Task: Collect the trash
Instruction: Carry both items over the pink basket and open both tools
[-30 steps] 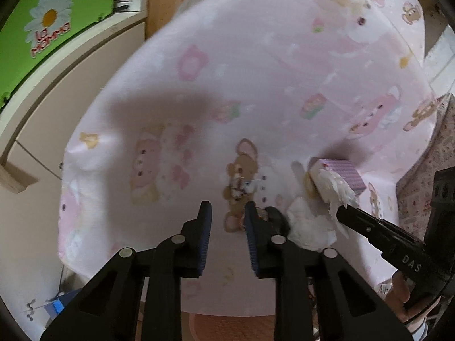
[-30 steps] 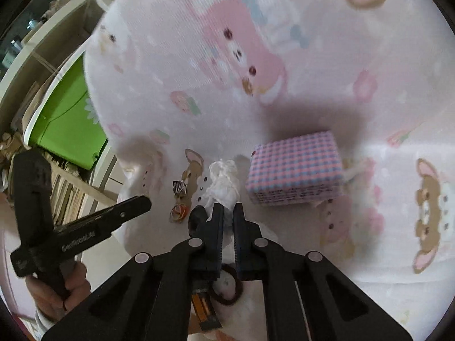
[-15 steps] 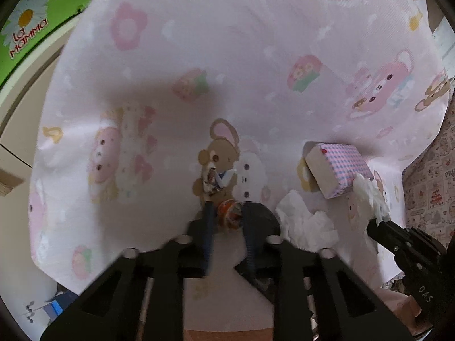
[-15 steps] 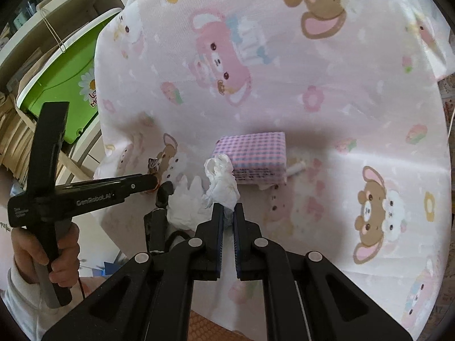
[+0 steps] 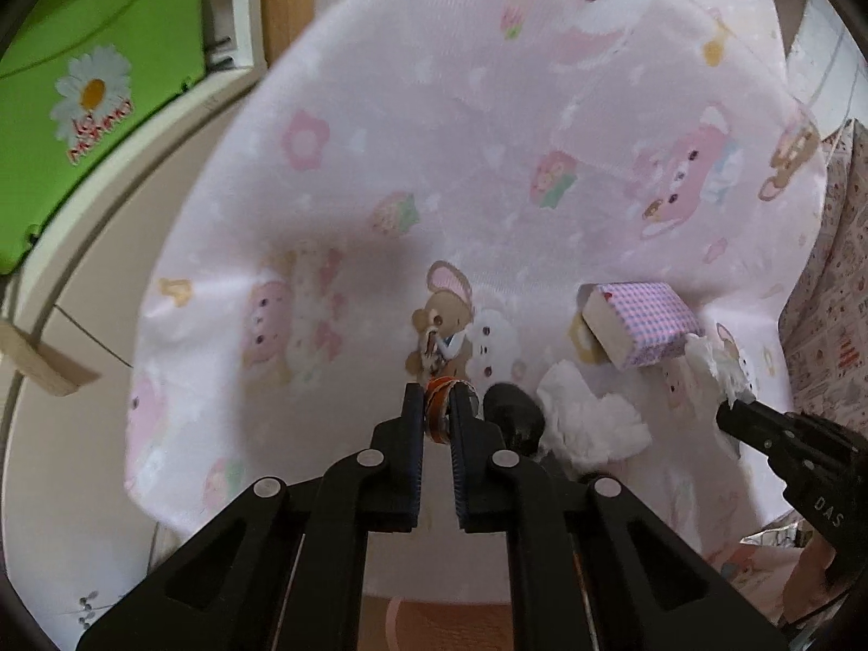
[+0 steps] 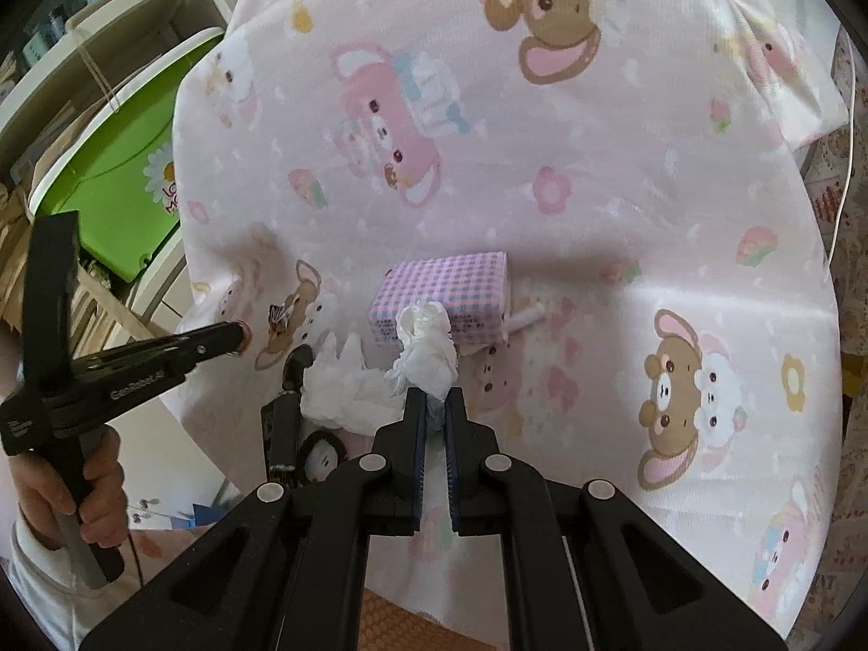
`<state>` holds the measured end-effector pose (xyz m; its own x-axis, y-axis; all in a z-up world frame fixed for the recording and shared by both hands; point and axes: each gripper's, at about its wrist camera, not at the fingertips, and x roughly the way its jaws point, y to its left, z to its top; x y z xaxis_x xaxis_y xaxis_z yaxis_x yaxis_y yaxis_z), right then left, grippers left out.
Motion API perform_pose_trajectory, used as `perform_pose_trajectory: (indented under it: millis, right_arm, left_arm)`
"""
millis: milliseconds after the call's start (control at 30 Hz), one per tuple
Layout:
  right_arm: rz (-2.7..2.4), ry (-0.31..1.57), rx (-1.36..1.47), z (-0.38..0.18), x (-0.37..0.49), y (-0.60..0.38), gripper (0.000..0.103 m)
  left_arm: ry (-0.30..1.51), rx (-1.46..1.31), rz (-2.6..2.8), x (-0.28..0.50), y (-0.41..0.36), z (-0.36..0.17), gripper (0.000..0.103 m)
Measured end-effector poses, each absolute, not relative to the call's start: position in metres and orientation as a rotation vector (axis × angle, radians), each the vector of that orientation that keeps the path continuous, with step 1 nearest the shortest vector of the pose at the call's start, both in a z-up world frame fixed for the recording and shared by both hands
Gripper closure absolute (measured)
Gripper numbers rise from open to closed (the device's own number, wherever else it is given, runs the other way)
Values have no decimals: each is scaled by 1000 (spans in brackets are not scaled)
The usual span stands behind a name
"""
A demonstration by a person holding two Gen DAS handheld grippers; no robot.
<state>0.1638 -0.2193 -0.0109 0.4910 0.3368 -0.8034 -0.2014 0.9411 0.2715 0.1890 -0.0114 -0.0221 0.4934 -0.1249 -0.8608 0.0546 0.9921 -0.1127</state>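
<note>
Left wrist view: left gripper [image 5: 436, 407] has just been closing; its jaws now pinch a small orange wrapper [image 5: 437, 413], thin, light, likely slippery. Right gripper [image 6: 432, 404] clamps a crumpled tissue [image 6: 426, 347], soft, weightless, liable to tear. A second tissue [image 6: 347, 388] lies at nine o'clock of it, touching a dark object [image 6: 295, 371]. Checked box [image 6: 445, 293] sits at twelve. Pink cloth [image 6: 624, 135] beyond is open; its edge drops near seven o'clock.

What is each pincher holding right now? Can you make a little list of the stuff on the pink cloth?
left gripper: just closed on a small orange wrapper
right gripper: shut on a crumpled white tissue
still lying: second tissue, small patterned wrapper
behind them: checked purple tissue pack
surface: pink cartoon cloth
</note>
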Motion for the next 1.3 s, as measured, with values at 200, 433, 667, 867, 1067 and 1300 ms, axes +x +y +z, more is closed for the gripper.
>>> perform_pose_trajectory:
  millis: [200,433,667,867,1067,1300]
  right_arm:
    - [339,992,128,0,131,-214,96]
    - [372,1029,59,19,77,-196,96]
    - [427,1064,78,-1,34,-184,95]
    - [458,1112,88,-35,16,-177,95]
    - [374,1148,54,-57,14,-175,95]
    - [362,1232,33,-91,18,-171,95]
  left_arm:
    - [1014,-61,-103,145,0,4,95]
    - [1055,-63,-152,96,-7,24,95]
    - [1043,-84,-146,59,-8,3,94]
    - [1092,-79,-141,52,-7,-31,94]
    - [1192,-82,-112,58,-8,-71,94]
    - [1317,-95,-125,59,-13,-113,94]
